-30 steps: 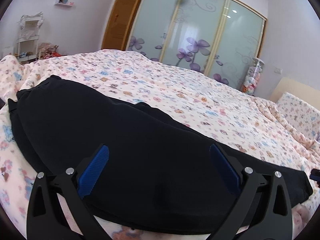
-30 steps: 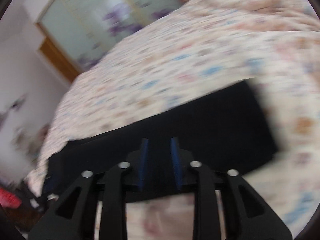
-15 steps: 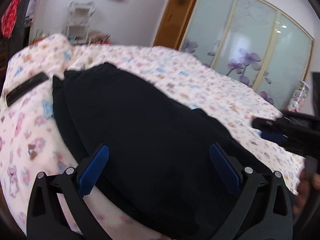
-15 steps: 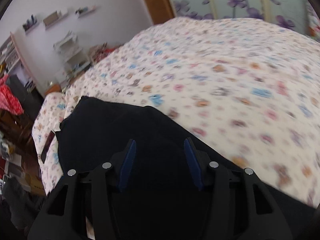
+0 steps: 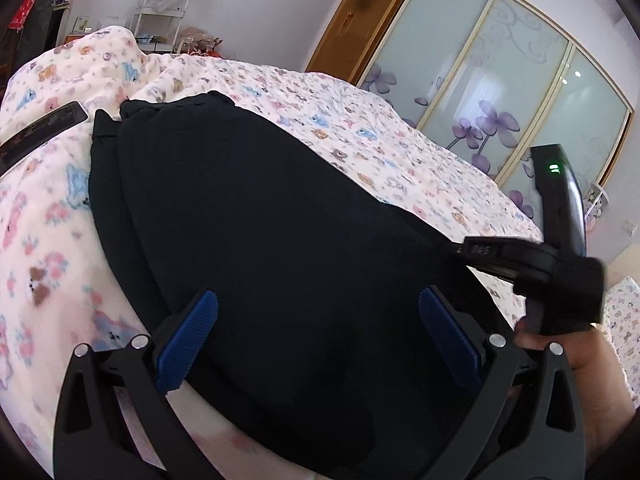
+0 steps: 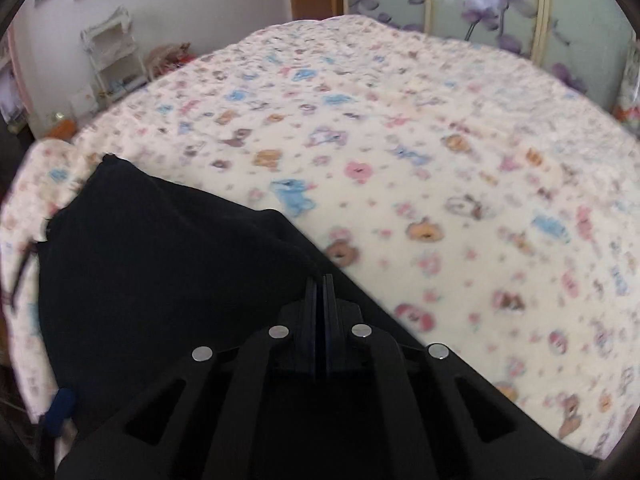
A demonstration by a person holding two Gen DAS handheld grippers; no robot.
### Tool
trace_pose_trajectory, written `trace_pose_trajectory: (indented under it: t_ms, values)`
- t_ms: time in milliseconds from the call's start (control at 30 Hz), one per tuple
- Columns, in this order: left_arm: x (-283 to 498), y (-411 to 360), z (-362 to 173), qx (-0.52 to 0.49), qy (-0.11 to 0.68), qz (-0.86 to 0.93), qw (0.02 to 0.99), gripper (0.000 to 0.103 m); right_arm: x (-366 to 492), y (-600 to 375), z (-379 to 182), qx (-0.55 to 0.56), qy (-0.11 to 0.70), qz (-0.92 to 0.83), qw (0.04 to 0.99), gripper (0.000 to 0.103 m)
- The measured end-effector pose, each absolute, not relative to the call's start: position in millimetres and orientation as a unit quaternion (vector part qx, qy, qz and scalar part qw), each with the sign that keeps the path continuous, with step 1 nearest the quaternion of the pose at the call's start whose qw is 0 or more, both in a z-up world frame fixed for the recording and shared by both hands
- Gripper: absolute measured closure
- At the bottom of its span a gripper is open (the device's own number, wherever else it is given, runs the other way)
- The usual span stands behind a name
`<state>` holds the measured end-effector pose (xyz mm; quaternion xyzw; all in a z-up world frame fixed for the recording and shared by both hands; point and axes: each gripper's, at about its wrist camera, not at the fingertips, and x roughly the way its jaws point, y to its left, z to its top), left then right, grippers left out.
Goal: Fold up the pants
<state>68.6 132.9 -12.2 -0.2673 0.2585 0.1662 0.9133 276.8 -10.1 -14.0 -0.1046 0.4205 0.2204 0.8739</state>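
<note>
- Pants [image 5: 280, 240]: black, flat on bedspread [image 6: 440, 140].
- Right gripper [image 6: 319, 280]: jaws pinched on pants' edge.
- Left gripper [image 5: 316, 340]: jaws wide, empty; must grip before folding.

The only lettering stands on the black body of the right hand-held gripper [image 5: 460, 249], seen from the left wrist: a short white marking near its tip, upside down and blurred, too unclear to read for certain. A small green light glows on its upright part, with no legible text
</note>
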Motion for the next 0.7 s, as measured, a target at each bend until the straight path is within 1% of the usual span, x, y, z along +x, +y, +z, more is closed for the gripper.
trace_pose_trajectory:
  t_ms: [100, 133, 167, 200, 233, 267, 300, 333, 367, 467, 567, 633, 700]
  values:
    - [70, 130, -13, -0.260, 0.262, 0.166, 0.914, 0.002, 276, 5, -43, -0.174, 0.432, 0.200, 0.862, 0.098]
    - [71, 130, -13, -0.259, 0.264, 0.166, 0.914, 0.002, 271, 8, -45, -0.192, 0.421, 0.197, 0.864, 0.093]
    - [72, 132, -14, -0.260, 0.266, 0.166, 0.913, 0.002, 264, 8, -43, -0.202, 0.409, 0.195, 0.868, 0.090]
    - [73, 133, -15, -0.264, 0.268, 0.162, 0.912, 0.002, 260, 4, -37, -0.194, 0.408, 0.197, 0.870, 0.081]
    - [73, 135, -14, -0.268, 0.269, 0.157, 0.912, 0.002, 256, -5, -28, -0.173, 0.411, 0.198, 0.873, 0.064]
    - [74, 138, -13, -0.273, 0.270, 0.152, 0.911, 0.002, 253, -14, -21, -0.152, 0.410, 0.198, 0.877, 0.053]
    - [74, 141, -13, -0.277, 0.269, 0.147, 0.911, 0.002, 243, -33, -7, -0.107, 0.402, 0.202, 0.887, 0.038]
    - [73, 148, -8, -0.285, 0.262, 0.139, 0.911, 0.002, 237, -43, 0, -0.080, 0.396, 0.208, 0.891, 0.036]
    - [71, 155, -4, -0.291, 0.256, 0.135, 0.912, 0.002, 222, -66, 10, -0.029, 0.387, 0.221, 0.895, 0.036]
    - [58, 182, 9, -0.296, 0.240, 0.102, 0.919, 0.002, 173, -119, 21, 0.058, 0.381, 0.239, 0.891, 0.035]
    - [48, 218, 16, -0.316, 0.232, 0.090, 0.916, 0.002, 124, -157, 24, 0.074, 0.371, 0.248, 0.892, 0.033]
    - [49, 244, 18, -0.327, 0.240, 0.069, 0.911, 0.002, 96, -177, 22, 0.079, 0.361, 0.252, 0.894, 0.026]
    - [56, 270, 19, -0.315, 0.261, 0.060, 0.911, 0.002, 69, -198, 18, 0.091, 0.338, 0.254, 0.902, 0.023]
